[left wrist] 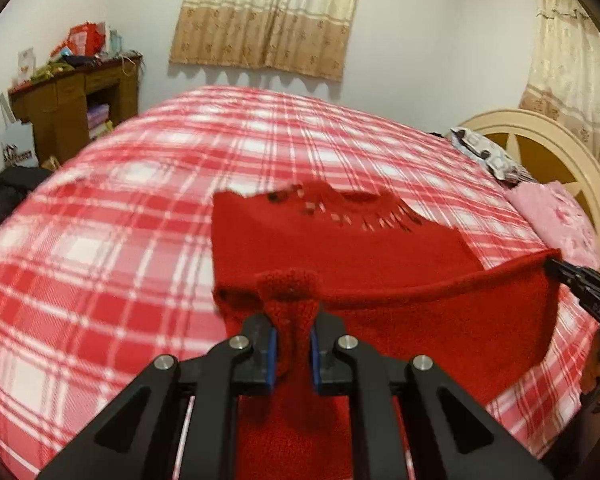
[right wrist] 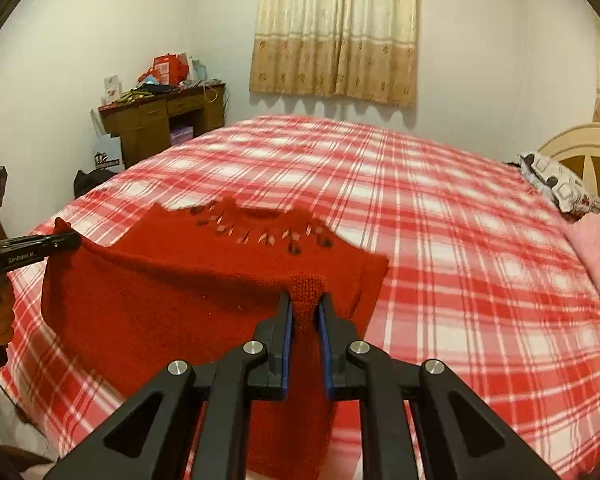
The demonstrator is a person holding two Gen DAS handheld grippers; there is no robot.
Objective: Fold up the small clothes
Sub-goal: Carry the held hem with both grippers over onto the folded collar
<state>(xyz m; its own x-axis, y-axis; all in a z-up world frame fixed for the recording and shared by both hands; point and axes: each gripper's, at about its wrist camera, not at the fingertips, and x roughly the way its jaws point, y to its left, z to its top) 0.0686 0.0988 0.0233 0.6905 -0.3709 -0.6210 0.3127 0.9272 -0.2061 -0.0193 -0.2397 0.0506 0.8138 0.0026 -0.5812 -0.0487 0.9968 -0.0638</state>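
Observation:
A small red knitted sweater [left wrist: 340, 248] lies on the red and white plaid bedspread [left wrist: 100, 240], its neckline with eyelet holes at the far side. My left gripper [left wrist: 293, 320] is shut on a bunched corner of its near hem, lifted off the bed. In the right wrist view my right gripper [right wrist: 305, 308] is shut on the other near corner of the red sweater [right wrist: 180, 280]. The hem stretches taut between the two grippers. The right gripper's tip [left wrist: 556, 268] shows at the right edge of the left view; the left gripper's tip [right wrist: 66, 240] shows at the left of the right view.
A cream headboard [left wrist: 540, 148] with a patterned pillow [left wrist: 480, 148] and a pink cloth [left wrist: 552, 216] is at the right. A cluttered wooden desk [right wrist: 160, 120] stands by the far left wall. Beige curtains [right wrist: 336, 32] hang behind the bed. A hand [right wrist: 0, 320] holds the left gripper's handle.

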